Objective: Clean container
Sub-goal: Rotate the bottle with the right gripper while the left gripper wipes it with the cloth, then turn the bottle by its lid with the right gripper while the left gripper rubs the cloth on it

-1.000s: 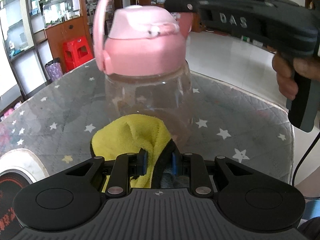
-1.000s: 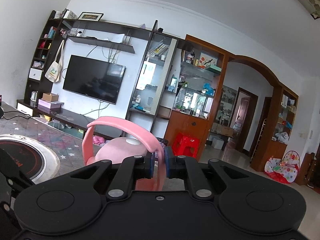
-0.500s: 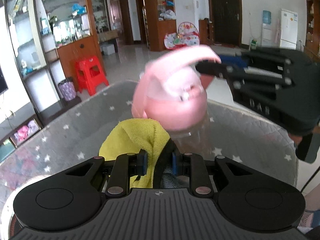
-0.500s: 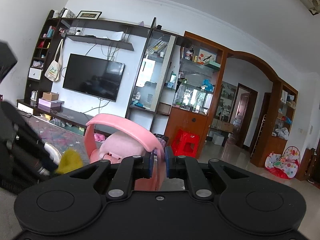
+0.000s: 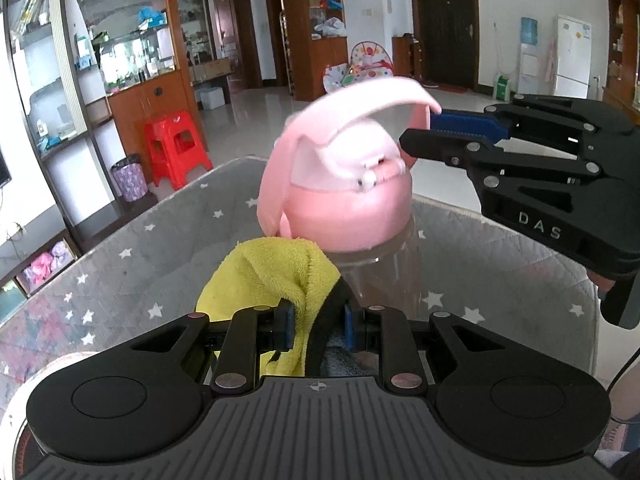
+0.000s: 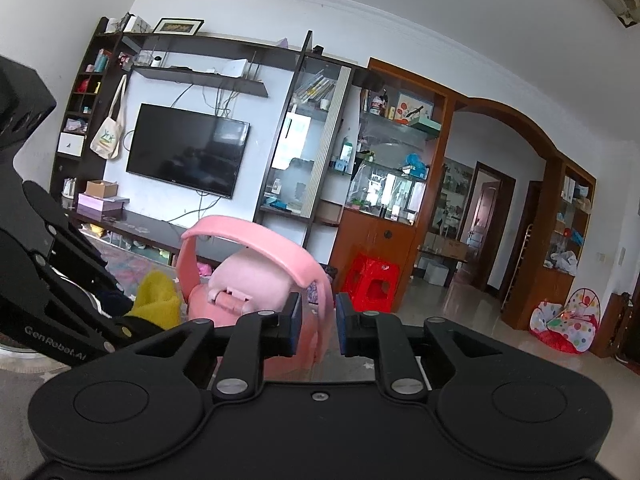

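A clear bottle (image 5: 384, 276) with a pink lid (image 5: 348, 216) and a pink carry handle (image 5: 360, 100) stands on the star-patterned table (image 5: 168, 248). My left gripper (image 5: 316, 320) is shut on a yellow cloth (image 5: 268, 276), just in front of the bottle's body. My right gripper (image 5: 418, 130) reaches in from the right at handle height. In the right wrist view the handle (image 6: 318, 304) passes between the right gripper's (image 6: 318, 324) pads. Its jaws are opening, with a thin gap showing beside the handle. The cloth (image 6: 156, 300) shows to the left.
A round white appliance (image 5: 24, 376) lies at the table's near left corner. Beyond the table's far edge are a red stool (image 5: 176, 148), a purple bin (image 5: 128, 178) and wooden cabinets (image 5: 152, 104). A cable (image 5: 624, 368) hangs at the right.
My left gripper with the cloth has risen and drawn back, so the bottle looks lower and farther. The right pads have parted a little around the pink handle.
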Action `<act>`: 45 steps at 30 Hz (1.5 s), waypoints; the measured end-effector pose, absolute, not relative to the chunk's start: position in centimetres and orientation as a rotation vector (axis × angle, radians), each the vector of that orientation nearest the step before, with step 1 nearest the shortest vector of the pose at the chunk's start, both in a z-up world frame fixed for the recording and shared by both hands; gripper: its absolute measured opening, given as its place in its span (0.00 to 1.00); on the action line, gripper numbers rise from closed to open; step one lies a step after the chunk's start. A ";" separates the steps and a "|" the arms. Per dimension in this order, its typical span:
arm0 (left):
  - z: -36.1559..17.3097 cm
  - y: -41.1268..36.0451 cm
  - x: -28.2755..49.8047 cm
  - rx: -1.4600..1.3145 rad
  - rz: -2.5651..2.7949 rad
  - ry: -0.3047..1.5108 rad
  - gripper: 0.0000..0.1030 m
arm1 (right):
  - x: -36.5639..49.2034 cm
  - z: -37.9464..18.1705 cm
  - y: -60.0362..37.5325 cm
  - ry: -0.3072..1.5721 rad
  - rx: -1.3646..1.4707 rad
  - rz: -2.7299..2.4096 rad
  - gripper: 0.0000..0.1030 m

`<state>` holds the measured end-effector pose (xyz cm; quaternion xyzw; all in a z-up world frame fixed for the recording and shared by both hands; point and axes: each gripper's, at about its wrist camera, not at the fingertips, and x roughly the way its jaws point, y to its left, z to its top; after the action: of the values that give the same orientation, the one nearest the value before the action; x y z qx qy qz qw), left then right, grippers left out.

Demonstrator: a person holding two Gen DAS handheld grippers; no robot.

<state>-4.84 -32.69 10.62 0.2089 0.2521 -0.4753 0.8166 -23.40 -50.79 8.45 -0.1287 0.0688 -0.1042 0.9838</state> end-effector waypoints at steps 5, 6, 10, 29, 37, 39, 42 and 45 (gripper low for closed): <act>9.8 -32.6 -5.0 0.449 -1.015 0.560 0.22 | -23.3 8.6 -51.0 0.141 -0.243 -0.218 0.18; 9.6 -32.6 -5.0 0.450 -1.015 0.564 0.22 | -23.2 8.6 -51.0 0.141 -0.238 -0.221 0.18; 8.8 -32.7 -5.2 0.454 -1.016 0.585 0.22 | -23.1 8.3 -51.1 0.146 -0.221 -0.227 0.18; 6.2 -33.3 -5.6 0.457 -1.036 0.636 0.22 | -21.7 7.3 -49.1 0.171 -0.241 -0.245 0.06; 5.3 -33.6 -5.6 0.456 -1.050 0.652 0.22 | -20.9 7.3 -48.9 0.168 -0.261 -0.249 0.06; 5.5 -33.6 -5.5 0.452 -1.048 0.652 0.22 | -20.8 7.2 -48.9 0.168 -0.259 -0.250 0.06; 6.8 -33.1 -5.3 0.446 -1.034 0.629 0.22 | -20.9 7.2 -48.9 0.167 -0.257 -0.253 0.06; 8.3 -32.7 -5.3 0.441 -1.029 0.589 0.22 | -21.4 7.2 -48.8 0.166 -0.257 -0.254 0.06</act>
<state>-5.34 -32.74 8.26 0.2059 0.2752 -0.4809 0.8066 -21.36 -48.79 7.21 -0.1276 0.0825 -0.1261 0.9803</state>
